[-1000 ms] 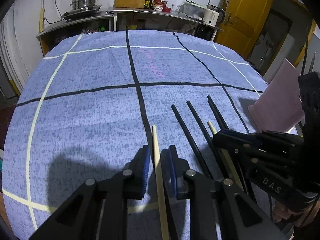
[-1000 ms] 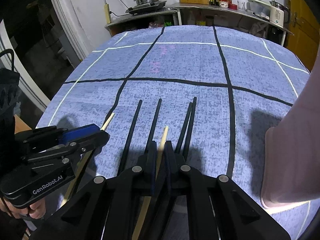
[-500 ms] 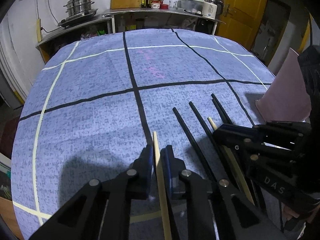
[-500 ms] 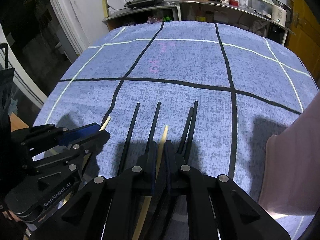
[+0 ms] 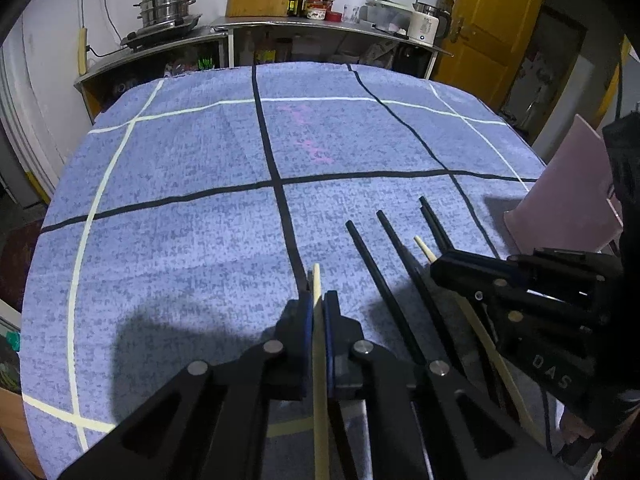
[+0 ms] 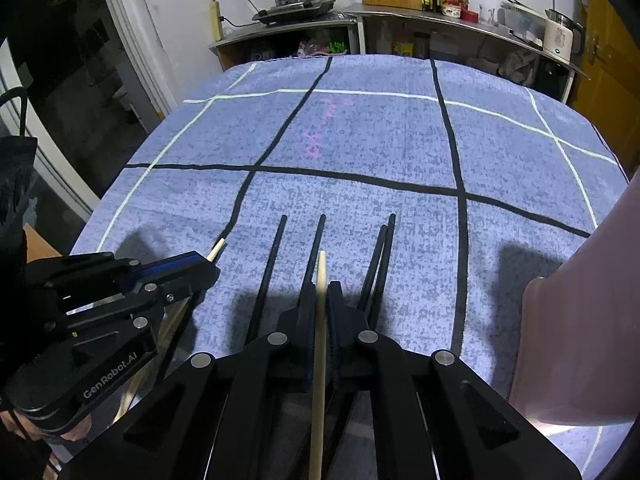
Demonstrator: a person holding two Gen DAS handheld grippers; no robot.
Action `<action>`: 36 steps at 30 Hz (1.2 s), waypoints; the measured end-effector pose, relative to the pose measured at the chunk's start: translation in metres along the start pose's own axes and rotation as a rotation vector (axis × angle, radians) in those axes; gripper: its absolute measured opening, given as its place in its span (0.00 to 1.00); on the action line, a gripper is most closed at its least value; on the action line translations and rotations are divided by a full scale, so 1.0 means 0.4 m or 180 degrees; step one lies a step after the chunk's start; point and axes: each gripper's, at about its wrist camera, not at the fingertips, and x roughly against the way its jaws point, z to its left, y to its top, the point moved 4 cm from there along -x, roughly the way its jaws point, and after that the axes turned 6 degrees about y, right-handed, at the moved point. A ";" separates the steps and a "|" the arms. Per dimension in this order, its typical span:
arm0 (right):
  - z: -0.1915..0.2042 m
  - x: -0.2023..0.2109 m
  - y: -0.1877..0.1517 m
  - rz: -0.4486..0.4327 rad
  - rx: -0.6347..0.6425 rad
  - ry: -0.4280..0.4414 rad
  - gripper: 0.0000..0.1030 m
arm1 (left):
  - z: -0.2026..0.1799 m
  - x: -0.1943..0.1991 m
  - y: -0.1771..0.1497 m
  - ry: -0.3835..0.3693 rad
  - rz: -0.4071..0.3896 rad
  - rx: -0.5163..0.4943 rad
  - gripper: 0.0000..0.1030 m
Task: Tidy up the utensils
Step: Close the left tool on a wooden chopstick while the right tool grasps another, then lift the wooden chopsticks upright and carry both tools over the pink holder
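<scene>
left gripper [image 5: 318,306]: clamped on a pale wooden chopstick [image 5: 320,360], pads squeezed right against it, no gap showing. also visible from the right wrist view at about 9 o'clock [image 6: 208,270].
left stick axis: runs 6 to 12 o'clock straight through the jaws, tip poking out just past the fingertips, over the blue checked cloth [image 5: 180,240] on the worktop.
right gripper [image 6: 322,300]: same deal, closed tight on a second pale chopstick [image 6: 319,360], tip sticking out toward 12. shows up in the left wrist view off at 3 o'clock [image 5: 436,266].
right stick axis: also 6 to 12 in its own view, so pretty much parallel to the left one.
black chopsticks [image 6: 316,248]: four of them lying flat on the cloth, two single and two crossed at the tips [image 6: 386,240], fanned toward 12, partly under the right gripper. between the two grippers from the left view [image 5: 384,272].
pink container [image 6: 580,340]: at 3 o'clock of the right gripper, close by; well off to 2 o'clock from the left one [image 5: 568,200].
nearer hand: right one, clearly. guessing that's the drop spot for the sticks.
key relation: sticks point to 12, container sits sideways at 3, so probably needs a swing right and a tip-up before letting go.
lifted or not: can't tell for sure whether either pale stick is off the cloth.
</scene>
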 end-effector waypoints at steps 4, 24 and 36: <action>0.001 0.021 0.001 -0.0048 -0.0007 0.0019 0.05 | 0.003 0.026 0.002 -0.0017 -0.0044 0.0010 0.06; 0.030 0.348 -0.001 -0.0765 -0.0010 0.0181 0.05 | -0.013 0.288 0.035 -0.0177 -0.0496 -0.0021 0.05; 0.024 0.497 -0.029 -0.1071 -0.0026 0.0168 0.04 | -0.084 0.445 0.053 -0.0309 -0.0762 -0.0185 0.05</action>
